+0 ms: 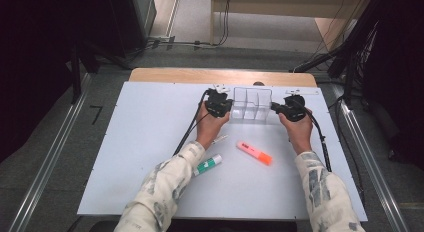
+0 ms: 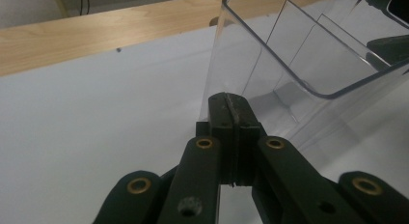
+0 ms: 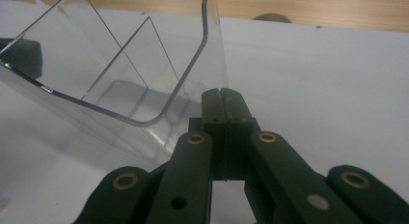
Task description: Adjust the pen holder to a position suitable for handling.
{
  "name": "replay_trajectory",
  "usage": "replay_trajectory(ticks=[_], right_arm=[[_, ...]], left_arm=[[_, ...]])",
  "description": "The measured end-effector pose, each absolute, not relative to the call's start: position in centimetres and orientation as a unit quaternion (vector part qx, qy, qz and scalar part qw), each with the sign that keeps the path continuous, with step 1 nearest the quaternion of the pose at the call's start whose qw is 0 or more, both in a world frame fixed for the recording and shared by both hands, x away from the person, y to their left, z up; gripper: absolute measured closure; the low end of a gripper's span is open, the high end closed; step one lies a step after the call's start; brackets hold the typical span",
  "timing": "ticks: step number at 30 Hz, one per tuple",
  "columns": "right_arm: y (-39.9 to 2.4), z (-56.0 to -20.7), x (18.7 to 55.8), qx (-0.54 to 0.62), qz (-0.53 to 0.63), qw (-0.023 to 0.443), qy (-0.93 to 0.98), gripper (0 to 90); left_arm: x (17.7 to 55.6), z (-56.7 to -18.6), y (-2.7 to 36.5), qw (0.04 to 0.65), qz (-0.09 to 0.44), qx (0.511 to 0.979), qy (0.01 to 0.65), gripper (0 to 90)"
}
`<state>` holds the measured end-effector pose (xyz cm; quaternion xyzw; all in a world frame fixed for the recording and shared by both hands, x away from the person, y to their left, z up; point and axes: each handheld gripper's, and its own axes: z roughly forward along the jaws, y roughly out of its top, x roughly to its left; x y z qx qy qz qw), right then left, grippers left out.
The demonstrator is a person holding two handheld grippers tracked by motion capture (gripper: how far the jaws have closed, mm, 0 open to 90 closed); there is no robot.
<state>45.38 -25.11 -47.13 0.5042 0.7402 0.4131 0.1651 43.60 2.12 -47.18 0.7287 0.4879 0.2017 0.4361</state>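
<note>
Box (image 1: 252,104): sitting near the table's (image 1: 150,142) far edge, long axis running along that edge.
Left gripper (image 1: 226,105): jaws closed, empty, touching the box's left end.
Right gripper (image 1: 274,107): jaws closed, empty, flanking the right end.

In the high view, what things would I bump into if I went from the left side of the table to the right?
Glue stick → left gripper → clear plastic organizer → right gripper. The orange highlighter lies nearer the person, below the organizer, so its place in the row is unclear.
</note>
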Motion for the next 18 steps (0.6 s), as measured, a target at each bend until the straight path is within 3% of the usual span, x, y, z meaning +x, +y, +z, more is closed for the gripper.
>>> replay_trajectory(ticks=[11, 18], right_arm=[[-19.0, -47.3, 44.5, 0.465, 0.421, 0.137, 0.767, 87.5], [-17.1, -47.3, 43.5, 0.464, 0.420, 0.133, 0.768, 87.5]], left_arm=[[40.2, -47.7, 8.5, 0.438, 0.213, 0.706, 0.514, 90.0], [40.1, -47.8, 9.7, 0.437, 0.222, 0.698, 0.522, 90.0]])
